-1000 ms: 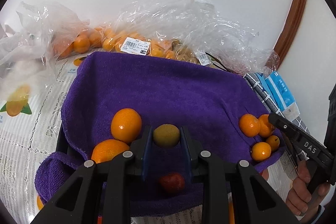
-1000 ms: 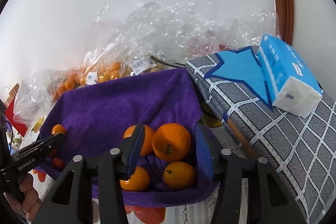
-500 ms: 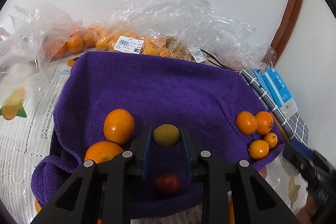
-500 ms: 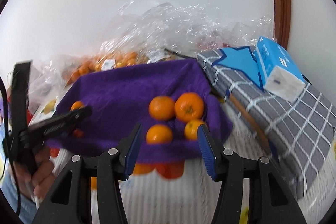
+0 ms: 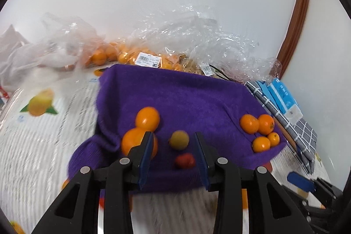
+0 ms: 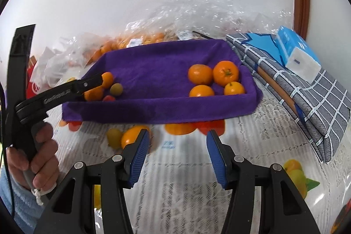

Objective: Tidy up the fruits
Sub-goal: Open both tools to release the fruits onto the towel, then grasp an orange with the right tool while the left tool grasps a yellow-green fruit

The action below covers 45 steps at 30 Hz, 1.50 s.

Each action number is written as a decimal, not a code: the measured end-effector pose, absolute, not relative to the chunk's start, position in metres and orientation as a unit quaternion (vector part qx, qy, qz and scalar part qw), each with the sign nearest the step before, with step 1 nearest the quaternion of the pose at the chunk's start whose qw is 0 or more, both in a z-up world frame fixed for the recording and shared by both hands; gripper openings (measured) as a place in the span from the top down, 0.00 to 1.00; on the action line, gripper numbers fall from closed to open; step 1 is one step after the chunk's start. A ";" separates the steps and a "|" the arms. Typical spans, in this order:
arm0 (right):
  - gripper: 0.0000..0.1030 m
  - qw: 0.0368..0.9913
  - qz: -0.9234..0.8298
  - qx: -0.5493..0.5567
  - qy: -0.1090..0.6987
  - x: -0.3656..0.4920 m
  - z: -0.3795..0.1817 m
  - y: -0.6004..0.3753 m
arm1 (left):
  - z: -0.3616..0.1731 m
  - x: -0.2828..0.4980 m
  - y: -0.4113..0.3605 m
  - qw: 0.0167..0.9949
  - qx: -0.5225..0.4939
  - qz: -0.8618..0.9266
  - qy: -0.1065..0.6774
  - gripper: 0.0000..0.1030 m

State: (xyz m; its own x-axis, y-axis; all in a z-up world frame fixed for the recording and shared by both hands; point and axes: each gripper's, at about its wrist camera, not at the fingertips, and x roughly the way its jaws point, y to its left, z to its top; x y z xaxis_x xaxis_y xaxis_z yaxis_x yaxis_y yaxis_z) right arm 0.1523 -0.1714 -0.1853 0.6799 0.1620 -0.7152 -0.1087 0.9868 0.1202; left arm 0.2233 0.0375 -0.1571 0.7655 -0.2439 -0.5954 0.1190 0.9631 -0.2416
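White wall behind; surface [image 6: 186, 170] covered with a lace-pattern cloth printed with fruit. On it sits a purple-towel-lined tray [image 5: 186, 98], with clear plastic bags [image 5: 197, 36] of small oranges along its far edge. Change over the last second: the left gripper [image 5: 173, 148], which had been pinching the yellow-green fruit [image 5: 178, 139], has let it go; its jaws are opening and the fruit now lies free on the towel between them, touching neither pad, at the tray's near-left corner beside two oranges [image 5: 144, 128] and a small red fruit [image 5: 184, 160]. The right gripper [image 6: 177, 155] has pulled back from the four oranges [image 6: 216, 80] at the tray's right end and now hangs over the bare surface near the tray's front edge, jaws spread, nothing between them. Judgement: one placement looks finished; sorting stands at two groups, left and right, with more fruit to come from the bags. Writing: "GenRobot.AI" on the left gripper's arm as seen from the right wrist view; barcode price labels [image 5: 147, 59] on the bags, text too small to read; blue tissue pack [image 6: 296, 52] on folded checked fabric [image 6: 307, 98], print unreadable.
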 end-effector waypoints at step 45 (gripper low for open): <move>0.66 0.881 0.138 -0.004 0.452 0.187 -0.218 -0.118 | -0.182 0.183 0.075 0.906 -0.155 -0.073 0.386 0.64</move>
